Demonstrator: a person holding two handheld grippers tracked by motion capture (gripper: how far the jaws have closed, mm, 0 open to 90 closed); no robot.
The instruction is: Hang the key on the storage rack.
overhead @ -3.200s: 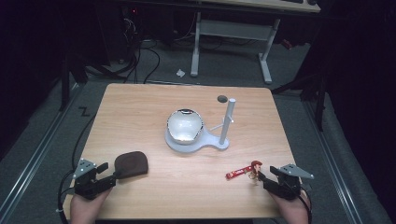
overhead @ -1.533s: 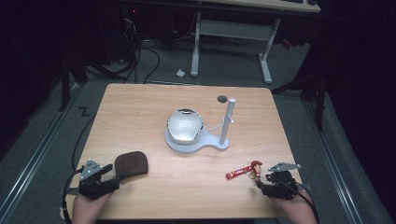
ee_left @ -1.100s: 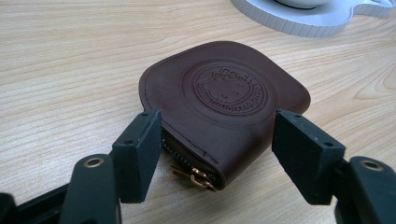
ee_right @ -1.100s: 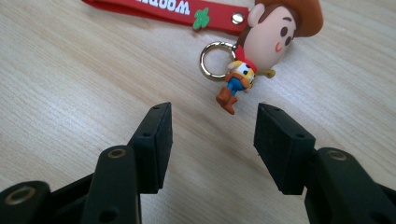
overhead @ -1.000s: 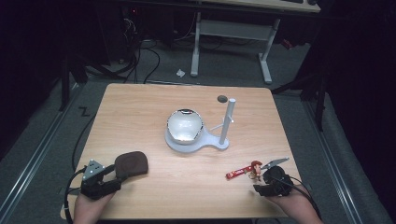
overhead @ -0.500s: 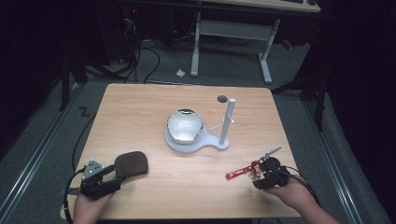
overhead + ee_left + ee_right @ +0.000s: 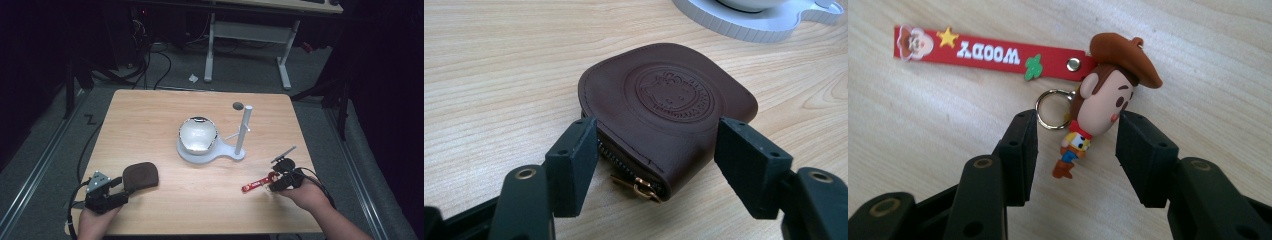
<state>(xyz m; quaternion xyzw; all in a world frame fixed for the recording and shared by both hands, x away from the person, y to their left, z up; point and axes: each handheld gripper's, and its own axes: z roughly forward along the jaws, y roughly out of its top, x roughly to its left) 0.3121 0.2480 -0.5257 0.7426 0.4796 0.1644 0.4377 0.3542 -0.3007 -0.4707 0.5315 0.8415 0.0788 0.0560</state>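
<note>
1. Your right gripper [image 7: 1075,137] straddles the keychain figure [image 7: 1098,107], jaws just closing, not yet pressing; its red strap [image 7: 988,52] runs crosswise beyond.
2. Your left gripper [image 7: 656,157] brackets the brown pouch [image 7: 664,107], jaws apart.

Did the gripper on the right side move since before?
Yes. The right gripper slid in from the table's right edge toward the white stand. Its jaws have just been closing around the key ring's little figure, not yet pressing it.
</note>
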